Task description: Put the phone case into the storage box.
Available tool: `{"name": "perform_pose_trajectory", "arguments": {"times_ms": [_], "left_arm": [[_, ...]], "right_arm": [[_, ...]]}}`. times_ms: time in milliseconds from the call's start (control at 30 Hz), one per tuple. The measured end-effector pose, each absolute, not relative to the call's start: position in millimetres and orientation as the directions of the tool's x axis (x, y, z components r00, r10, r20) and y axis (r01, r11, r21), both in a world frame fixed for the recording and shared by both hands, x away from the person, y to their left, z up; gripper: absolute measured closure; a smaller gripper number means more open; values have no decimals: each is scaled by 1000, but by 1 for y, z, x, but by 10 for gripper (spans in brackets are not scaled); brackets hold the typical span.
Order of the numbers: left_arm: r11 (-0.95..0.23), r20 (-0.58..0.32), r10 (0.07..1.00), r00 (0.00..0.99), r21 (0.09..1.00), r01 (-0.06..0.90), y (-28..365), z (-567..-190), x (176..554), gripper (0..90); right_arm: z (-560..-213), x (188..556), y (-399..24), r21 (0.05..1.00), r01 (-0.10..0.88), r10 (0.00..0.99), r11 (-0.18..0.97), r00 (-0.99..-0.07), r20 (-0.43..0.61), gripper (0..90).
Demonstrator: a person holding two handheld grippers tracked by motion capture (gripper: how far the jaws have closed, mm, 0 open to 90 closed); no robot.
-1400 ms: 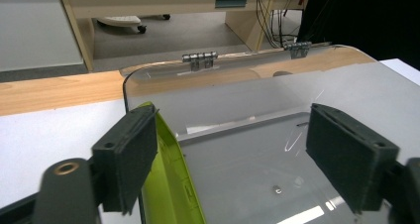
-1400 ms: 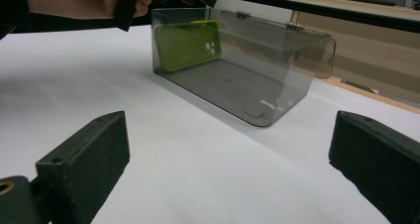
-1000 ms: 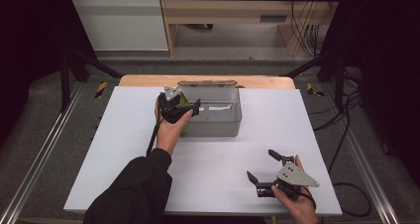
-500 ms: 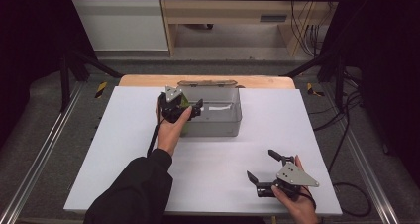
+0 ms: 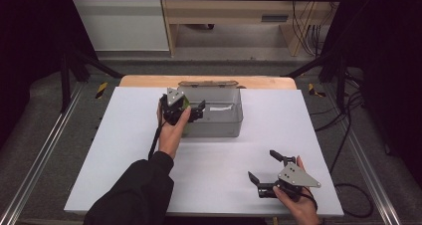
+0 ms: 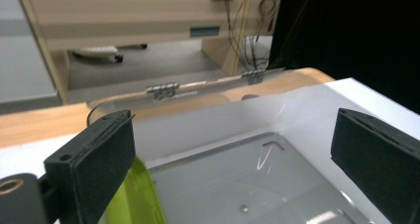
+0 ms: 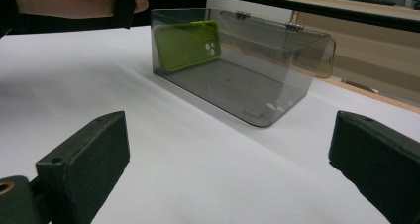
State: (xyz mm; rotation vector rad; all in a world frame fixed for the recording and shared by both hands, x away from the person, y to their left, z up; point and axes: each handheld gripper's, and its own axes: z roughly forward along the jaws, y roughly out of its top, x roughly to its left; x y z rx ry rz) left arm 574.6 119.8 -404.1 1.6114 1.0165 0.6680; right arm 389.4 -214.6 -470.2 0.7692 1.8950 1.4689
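Observation:
A clear grey box [image 5: 219,121] stands at the back middle of the white table [image 5: 119,150], its lid [image 5: 209,84] folded open behind it. Inside, a lime-green phone case [image 7: 185,43] leans against the box's left end wall; its edge [image 6: 133,194] shows in the left gripper view. My left gripper [image 5: 198,110] hovers over that end of the box, open, with nothing between its jaws [image 6: 233,159]. My right gripper [image 5: 261,164] rests low near the front right of the table, open and empty [image 7: 228,169], and looks toward the box [image 7: 237,70].
A wooden tabletop edge [image 5: 149,80] runs behind the white surface. Beyond it are a wooden bench [image 5: 224,11] and cables [image 5: 303,31] on the floor. Metal rails [image 5: 40,155] flank the table.

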Motion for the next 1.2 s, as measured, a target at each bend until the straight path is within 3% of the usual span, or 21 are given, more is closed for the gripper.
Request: {"name": "perform_pose_trajectory", "arguments": {"times_ms": [700,967,1200], "left_arm": [[-45,-85,845,527,972,230,118,-398,561,26],[32,-151,839,523,972,231,130,-394,564,27],[18,-128,832,540,979,204,141,-385,555,25]], "right_arm": [[-471,391,-214,975,67,750,212,-650,-119,24],[-470,390,-213,974,68,753,214,-646,-120,23],[-471,390,-212,975,75,755,211,-646,-114,23]]}}
